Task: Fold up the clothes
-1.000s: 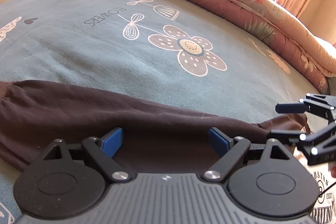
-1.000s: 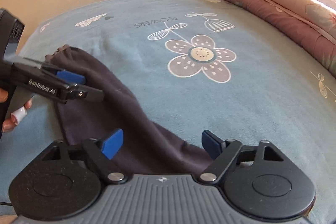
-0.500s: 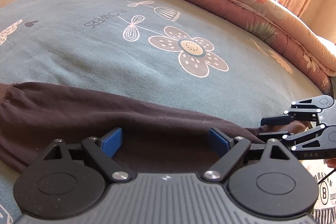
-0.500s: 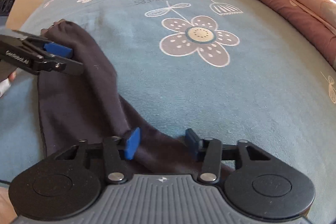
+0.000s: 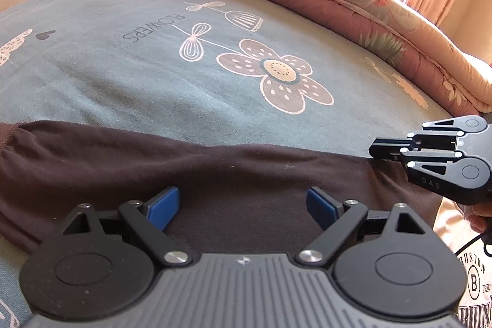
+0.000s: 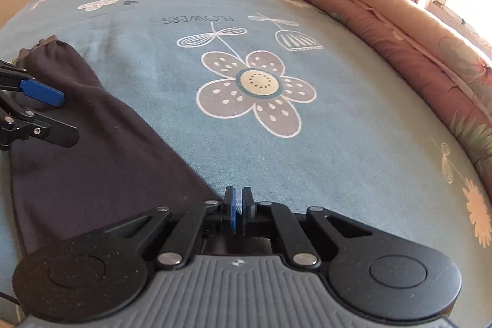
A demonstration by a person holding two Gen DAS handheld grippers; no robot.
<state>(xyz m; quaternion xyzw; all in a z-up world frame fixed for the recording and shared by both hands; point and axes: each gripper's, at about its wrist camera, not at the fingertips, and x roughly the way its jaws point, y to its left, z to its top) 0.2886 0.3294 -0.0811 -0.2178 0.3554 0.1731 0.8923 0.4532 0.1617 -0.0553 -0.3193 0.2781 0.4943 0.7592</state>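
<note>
Long dark cloth (image 5: 215, 174) stretched sideways, right under both. Left tongs (image 5: 240, 205) spread wide above middle; right tongs (image 6: 238, 209) pressed together at its end.

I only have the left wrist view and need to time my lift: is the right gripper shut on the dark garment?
Observer: In the right wrist view, the right gripper has its blue pads almost together, with a thin slit between them, at the near edge of the dark garment. I cannot confirm that cloth is pinched.
Operator: Where does my left gripper sit along the cloth?
Observer: Seen from the side, the left gripper is open over the garment's far part, just short of the gathered cuff.
</note>
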